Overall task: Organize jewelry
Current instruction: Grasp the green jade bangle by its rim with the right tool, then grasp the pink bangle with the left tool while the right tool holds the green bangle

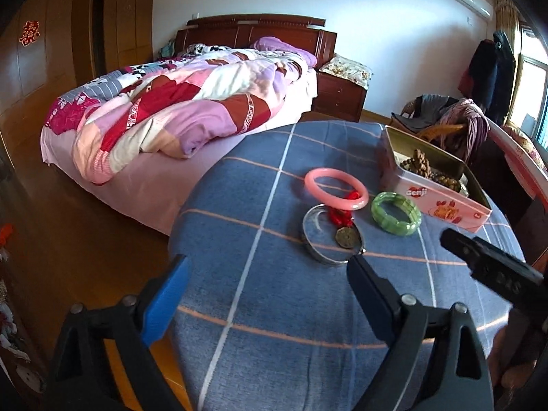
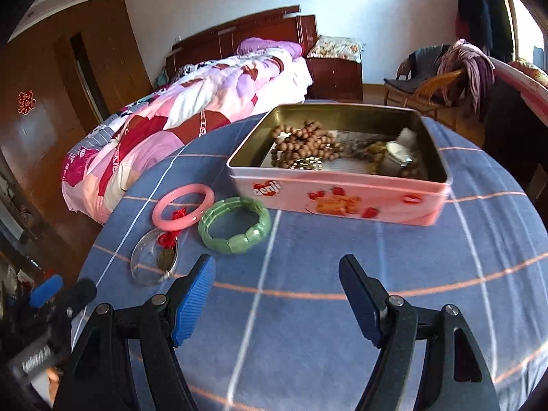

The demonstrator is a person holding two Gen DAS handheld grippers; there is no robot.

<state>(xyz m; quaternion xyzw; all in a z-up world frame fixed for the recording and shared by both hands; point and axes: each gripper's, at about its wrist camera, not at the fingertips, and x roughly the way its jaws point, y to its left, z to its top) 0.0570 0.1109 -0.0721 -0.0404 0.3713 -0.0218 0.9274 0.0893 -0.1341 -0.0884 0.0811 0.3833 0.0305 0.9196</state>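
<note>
A pink bangle [image 1: 336, 188] [image 2: 183, 206], a green segmented bracelet [image 1: 396, 213] [image 2: 235, 224], a silver bangle [image 1: 328, 239] [image 2: 154, 257] and a red-corded coin charm [image 1: 346, 236] [image 2: 166, 255] lie on the blue checked table [image 1: 274, 308] [image 2: 325, 325]. The open pink tin [image 1: 441, 202] [image 2: 342, 202] holds wooden beads [image 2: 304, 144] and other jewelry. My left gripper [image 1: 269, 263] is open and empty, just short of the silver bangle. My right gripper [image 2: 276, 265] is open and empty, in front of the tin, right of the green bracelet. It also shows in the left wrist view [image 1: 489, 263].
A bed with a patchwork quilt [image 1: 178, 109] [image 2: 178, 109] stands behind the table. A wicker chair with clothes [image 1: 445, 120] [image 2: 441, 75] is at the back right. The table's round edge drops to wooden floor [image 1: 85, 233] on the left.
</note>
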